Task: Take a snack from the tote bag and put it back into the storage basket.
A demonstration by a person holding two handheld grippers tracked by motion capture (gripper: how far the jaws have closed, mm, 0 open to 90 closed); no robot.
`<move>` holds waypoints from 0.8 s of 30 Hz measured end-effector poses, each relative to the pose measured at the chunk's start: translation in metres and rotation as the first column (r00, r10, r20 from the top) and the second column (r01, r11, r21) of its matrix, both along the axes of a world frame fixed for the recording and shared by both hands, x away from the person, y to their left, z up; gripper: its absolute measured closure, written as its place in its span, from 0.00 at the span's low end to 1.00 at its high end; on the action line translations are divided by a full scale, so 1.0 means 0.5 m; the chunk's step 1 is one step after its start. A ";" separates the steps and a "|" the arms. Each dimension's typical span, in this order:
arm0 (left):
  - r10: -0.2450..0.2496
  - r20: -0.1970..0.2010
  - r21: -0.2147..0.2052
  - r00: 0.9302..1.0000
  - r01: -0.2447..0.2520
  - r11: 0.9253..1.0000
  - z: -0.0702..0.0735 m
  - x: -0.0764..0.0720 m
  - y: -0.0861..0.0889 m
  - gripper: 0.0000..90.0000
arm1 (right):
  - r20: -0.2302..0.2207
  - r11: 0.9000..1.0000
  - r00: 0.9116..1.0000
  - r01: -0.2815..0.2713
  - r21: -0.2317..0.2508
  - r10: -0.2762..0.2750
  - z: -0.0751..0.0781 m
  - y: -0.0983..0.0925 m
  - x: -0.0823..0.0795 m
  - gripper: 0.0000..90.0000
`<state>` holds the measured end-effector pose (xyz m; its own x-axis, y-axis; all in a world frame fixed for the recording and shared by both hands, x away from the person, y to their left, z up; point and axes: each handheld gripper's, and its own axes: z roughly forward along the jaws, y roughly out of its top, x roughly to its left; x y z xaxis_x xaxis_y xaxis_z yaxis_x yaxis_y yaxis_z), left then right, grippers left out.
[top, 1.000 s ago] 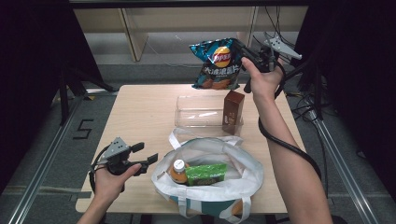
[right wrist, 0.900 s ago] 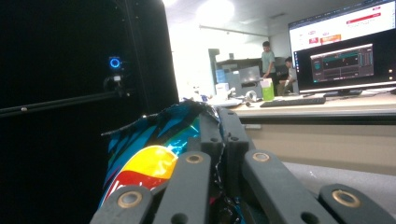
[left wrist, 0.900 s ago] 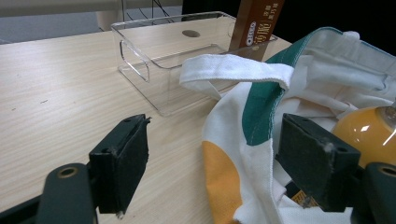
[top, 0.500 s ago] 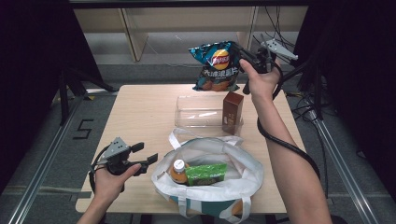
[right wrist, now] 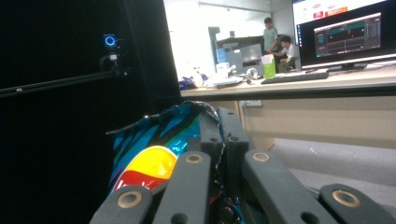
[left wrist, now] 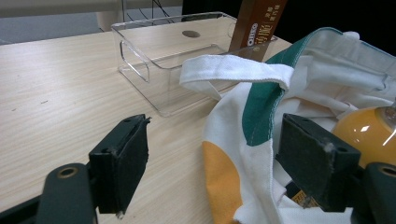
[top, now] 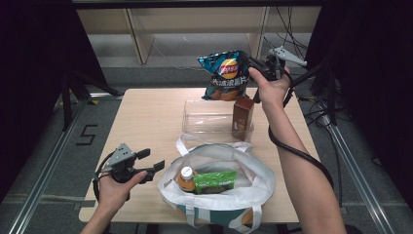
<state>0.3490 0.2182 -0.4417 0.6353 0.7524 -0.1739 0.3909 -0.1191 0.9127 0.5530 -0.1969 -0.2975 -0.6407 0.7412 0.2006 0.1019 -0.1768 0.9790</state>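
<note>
My right gripper is shut on the top edge of a blue chip bag, which hangs in the air over the table's far edge. In the right gripper view the crinkled bag is pinched between the jaws of the right gripper. Below it a clear plastic bin lies on the table. A brown box stands upright at the bin's right end. My left gripper rests open at the front left, its jaws beside a white tote bag.
The tote holds an orange bottle and a green packet. In the left gripper view the open left gripper points at the tote's cloth, with the bin and box beyond. Bare tabletop lies left.
The right hand and the chip bag have drifted slightly lower and to the left. The left gripper and everything on the table have stayed put.
</note>
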 end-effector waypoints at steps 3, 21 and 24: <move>0.004 -0.003 0.001 1.000 -0.004 1.000 -0.001 0.000 0.000 0.27 | -0.015 1.000 1.000 -0.006 0.004 0.006 -0.007 0.000 0.002 1.00; 0.003 -0.002 0.000 1.000 -0.003 1.000 0.000 0.000 0.000 0.27 | -0.101 1.000 0.995 -0.011 -0.024 0.009 -0.057 -0.010 0.021 1.00; -0.001 0.000 0.001 1.000 0.001 1.000 0.000 0.000 0.000 0.27 | -0.119 1.000 0.993 -0.016 -0.022 0.013 -0.064 -0.010 0.023 1.00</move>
